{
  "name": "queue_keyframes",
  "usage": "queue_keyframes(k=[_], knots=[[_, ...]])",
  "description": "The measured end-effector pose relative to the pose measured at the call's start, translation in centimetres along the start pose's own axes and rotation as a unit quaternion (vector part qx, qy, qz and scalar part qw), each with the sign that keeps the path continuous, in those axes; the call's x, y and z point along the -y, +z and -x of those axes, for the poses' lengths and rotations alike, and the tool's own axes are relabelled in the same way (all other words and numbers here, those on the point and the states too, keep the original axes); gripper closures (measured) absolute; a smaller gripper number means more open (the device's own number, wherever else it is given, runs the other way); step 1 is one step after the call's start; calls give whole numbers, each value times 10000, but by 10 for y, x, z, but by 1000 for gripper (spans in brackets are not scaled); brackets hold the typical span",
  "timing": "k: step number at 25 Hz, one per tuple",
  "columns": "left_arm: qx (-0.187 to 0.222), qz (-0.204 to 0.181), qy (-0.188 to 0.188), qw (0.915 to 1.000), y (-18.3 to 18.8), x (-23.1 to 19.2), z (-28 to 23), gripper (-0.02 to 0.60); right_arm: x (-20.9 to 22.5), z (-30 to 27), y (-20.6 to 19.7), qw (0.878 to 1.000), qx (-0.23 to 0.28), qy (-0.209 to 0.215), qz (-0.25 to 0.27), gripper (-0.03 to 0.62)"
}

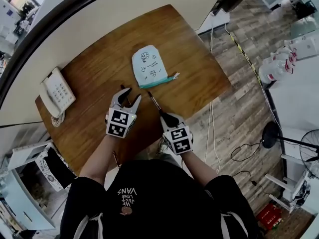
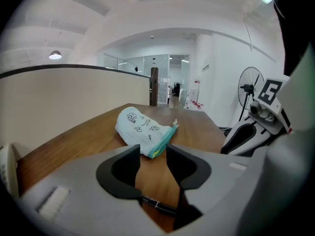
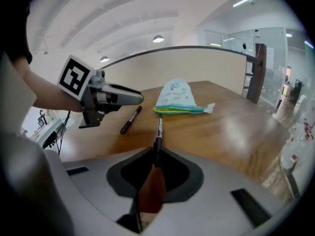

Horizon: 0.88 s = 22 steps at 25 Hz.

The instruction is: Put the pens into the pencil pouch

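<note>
The pale blue pencil pouch (image 1: 151,66) lies flat on the wooden table (image 1: 194,73), its zipper edge facing me. My right gripper (image 1: 167,117) is shut on a black pen (image 1: 155,104) that sticks out ahead of the jaws toward the pouch (image 3: 176,100). The pen's tip (image 3: 159,124) stops short of the zipper. My left gripper (image 1: 132,96) hovers open to the left of it, nothing between its fingers. A second black pen (image 3: 130,120) lies on the table just under the left gripper, seen below its jaws as a dark bar (image 2: 157,204). The pouch (image 2: 145,129) lies ahead of the left gripper.
A white desk phone (image 1: 57,92) sits at the table's left end. A cream partition wall (image 1: 99,14) runs behind the table. The table's right edge (image 1: 219,91) drops to a wooden floor with cables. A standing fan (image 2: 248,90) is off to the right.
</note>
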<state>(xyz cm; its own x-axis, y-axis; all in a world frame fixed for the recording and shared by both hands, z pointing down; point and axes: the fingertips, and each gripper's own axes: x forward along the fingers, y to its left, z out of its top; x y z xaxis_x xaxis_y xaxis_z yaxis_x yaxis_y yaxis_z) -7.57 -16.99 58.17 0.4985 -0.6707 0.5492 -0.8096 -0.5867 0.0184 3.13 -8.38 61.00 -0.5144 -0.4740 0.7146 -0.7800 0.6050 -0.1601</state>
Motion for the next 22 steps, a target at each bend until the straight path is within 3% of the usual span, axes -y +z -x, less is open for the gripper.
queue_keyframes(k=[7, 15, 19, 22], knots=[[-306, -742, -76, 9967, -7, 14, -41, 430, 19, 26, -15, 9989, 24, -373, -295, 528], [-717, -1778, 53, 9814, -11, 14, -66, 417, 20, 40, -18, 9973, 118, -509, -515, 528], [-864, -2020, -7, 9756, -14, 15, -71, 422, 20, 42, -12, 9968, 200, -553, -536, 528], [-906, -1961, -42, 9764, -17, 14, -72, 472, 17, 40, -11, 9968, 219, -522, -558, 528]])
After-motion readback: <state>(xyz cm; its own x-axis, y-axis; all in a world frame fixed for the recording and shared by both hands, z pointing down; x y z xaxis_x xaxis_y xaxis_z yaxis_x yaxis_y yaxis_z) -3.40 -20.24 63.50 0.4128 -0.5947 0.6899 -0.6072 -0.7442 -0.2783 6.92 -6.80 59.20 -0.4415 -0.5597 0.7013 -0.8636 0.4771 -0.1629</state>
